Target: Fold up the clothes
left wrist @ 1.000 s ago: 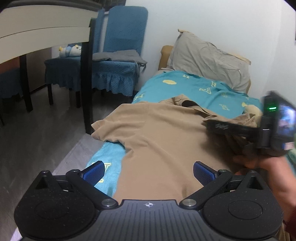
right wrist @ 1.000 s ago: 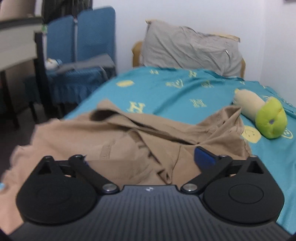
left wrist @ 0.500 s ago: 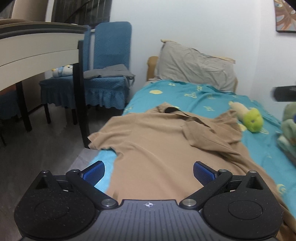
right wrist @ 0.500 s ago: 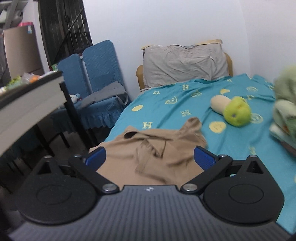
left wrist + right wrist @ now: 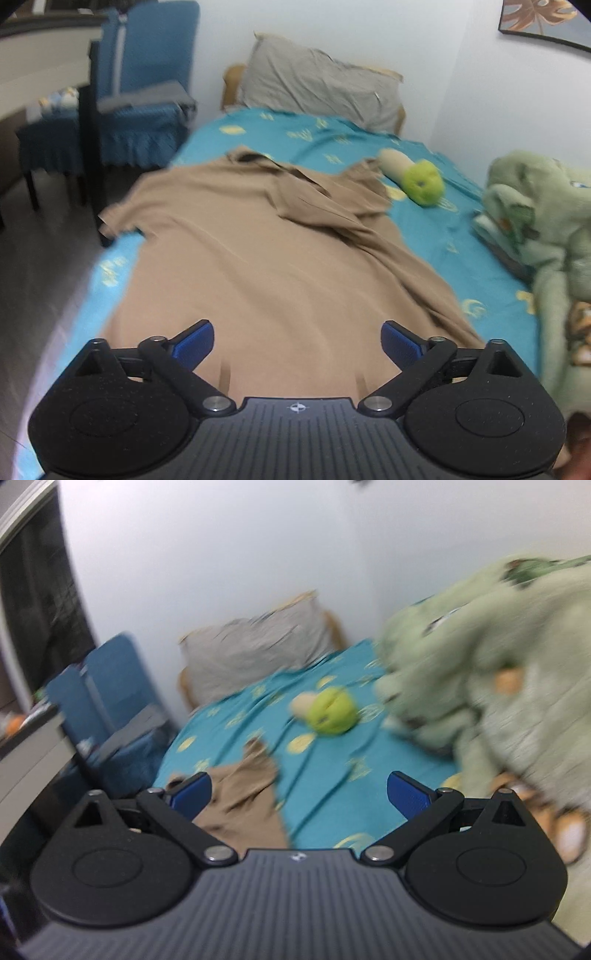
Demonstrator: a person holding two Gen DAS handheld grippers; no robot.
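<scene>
**Now both grippers empty above the bed**

Nearest me, my left gripper (image 5: 297,341) has just been closing slightly, jaws wide with nothing between them, above the tan shirt (image 5: 258,258) spread along the bed's (image 5: 461,258) left edge. My right gripper (image 5: 299,794) gapes empty too. Farther on lie a green plush toy (image 5: 421,181), then the grey pillow (image 5: 321,81) at the head end.

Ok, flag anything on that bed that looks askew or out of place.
The tan shirt lies skewed: one sleeve hangs over the bed edge, and the far side is bunched in a rumpled fold near the green plush. A heap of green bedding crowds the other side.
</scene>
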